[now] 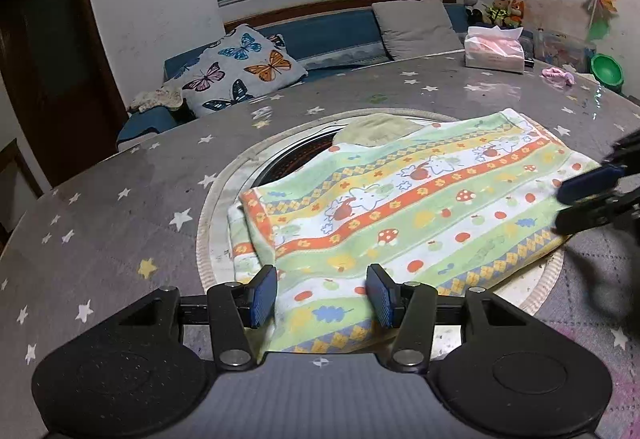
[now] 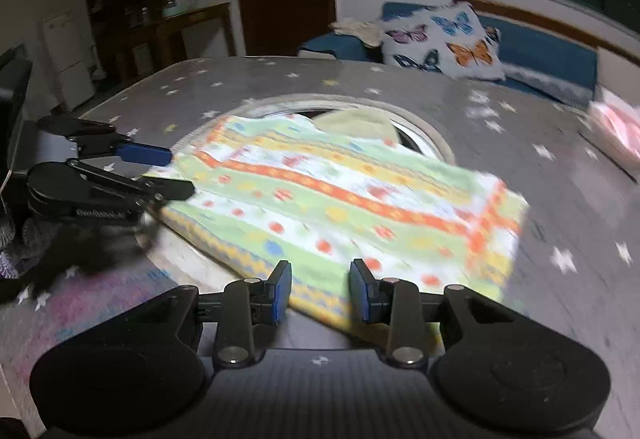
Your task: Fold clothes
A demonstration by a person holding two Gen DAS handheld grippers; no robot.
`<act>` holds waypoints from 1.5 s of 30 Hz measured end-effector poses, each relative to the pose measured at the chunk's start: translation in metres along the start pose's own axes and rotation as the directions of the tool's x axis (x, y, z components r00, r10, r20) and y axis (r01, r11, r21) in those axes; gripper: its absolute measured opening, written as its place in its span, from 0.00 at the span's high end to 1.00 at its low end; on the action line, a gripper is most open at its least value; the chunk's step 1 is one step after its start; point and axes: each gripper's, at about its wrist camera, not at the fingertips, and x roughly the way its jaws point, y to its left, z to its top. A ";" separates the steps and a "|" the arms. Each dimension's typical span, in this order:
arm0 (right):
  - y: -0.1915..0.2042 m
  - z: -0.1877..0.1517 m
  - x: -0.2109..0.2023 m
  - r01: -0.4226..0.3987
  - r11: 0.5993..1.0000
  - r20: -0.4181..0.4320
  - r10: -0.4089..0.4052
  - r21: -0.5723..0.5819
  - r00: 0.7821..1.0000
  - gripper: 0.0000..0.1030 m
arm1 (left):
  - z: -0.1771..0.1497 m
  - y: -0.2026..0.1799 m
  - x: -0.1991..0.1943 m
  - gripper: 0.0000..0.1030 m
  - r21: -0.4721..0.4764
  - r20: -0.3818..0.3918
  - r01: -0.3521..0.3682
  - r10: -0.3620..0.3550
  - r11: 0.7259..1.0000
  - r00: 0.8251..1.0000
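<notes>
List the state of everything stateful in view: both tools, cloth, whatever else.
Left tool: open, fingers straddling the cloth's near edge, not clamped.
Right tool: open, at the cloth's opposite edge.
Striped, fruit-and-mushroom-print towel cloth: folded over, lying mostly flat across the round insert.
Plain green cloth: partly tucked under the striped one.
Pink tissue pack: open, a tissue sticking up.
</notes>
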 end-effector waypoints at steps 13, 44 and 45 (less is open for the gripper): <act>-0.040 0.002 -0.001 0.045 0.990 0.013 -0.047 0.133 0.999 0.65 | 0.001 0.018 0.001 0.48 -0.039 -0.025 -0.013 0.012 0.999 1.000; -0.024 0.062 0.028 0.047 0.999 0.069 -0.047 0.002 0.997 0.63 | 0.037 0.081 0.057 0.47 -0.188 -0.067 -0.105 0.094 0.976 0.993; -0.013 0.063 0.028 0.023 0.999 0.066 -0.021 -0.028 0.998 0.63 | 0.037 0.083 0.055 0.48 -0.192 -0.065 -0.111 0.101 0.975 0.993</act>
